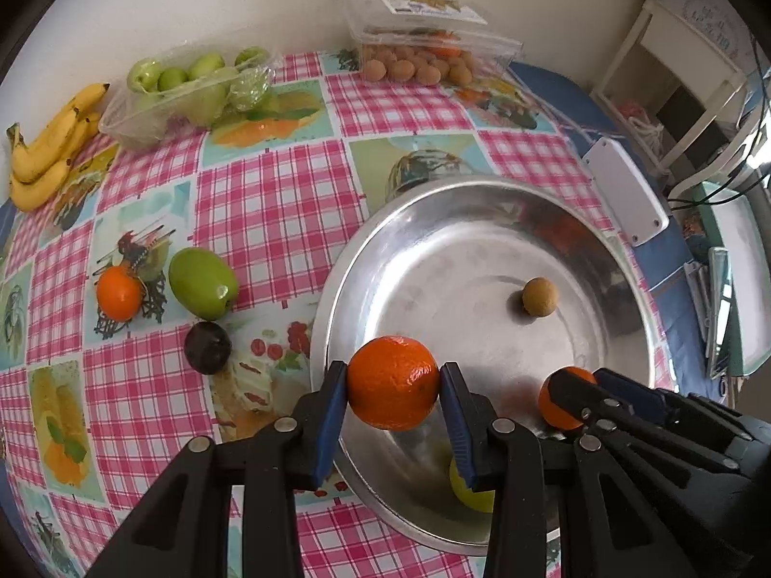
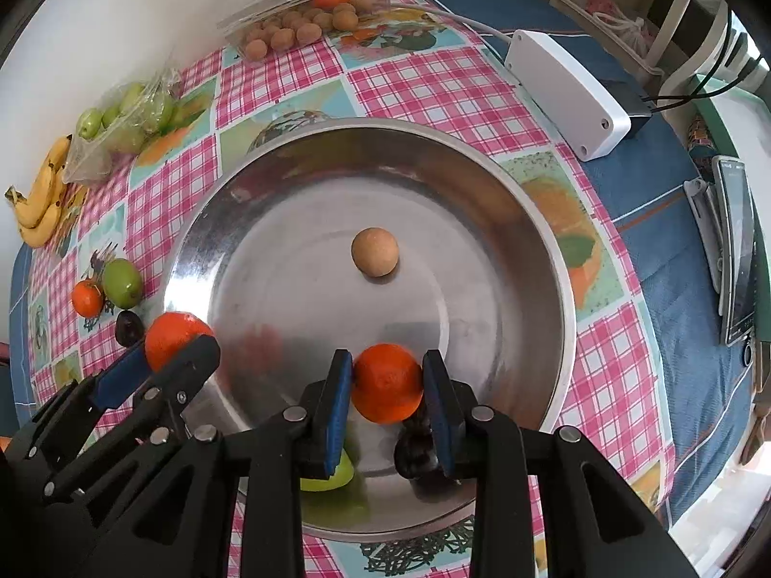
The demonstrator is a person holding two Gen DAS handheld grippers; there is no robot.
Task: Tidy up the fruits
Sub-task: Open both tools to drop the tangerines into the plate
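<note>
Each tongs clamps an orange: left tongs (image 1: 392, 397) on the larger orange (image 1: 392, 382) over the steel bowl's (image 1: 626, 260) 8 o'clock rim, right tongs (image 2: 388, 385) on the smaller orange (image 2: 387, 382) above its 6 o'clock. Inside lie a tan round fruit (image 2: 375, 251), a green fruit (image 2: 337, 477) and, seen only from the right wrist, a dark fruit (image 2: 414, 453). The clear box's label (image 1: 431, 7) is unreadable.

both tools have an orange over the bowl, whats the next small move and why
Probably lower the right tool a little and open it. Its orange hangs well inside the metal bowl, above a green fruit and a dark fruit, so a short drop is gentler. The left tool's orange sits only at the rim.
</note>
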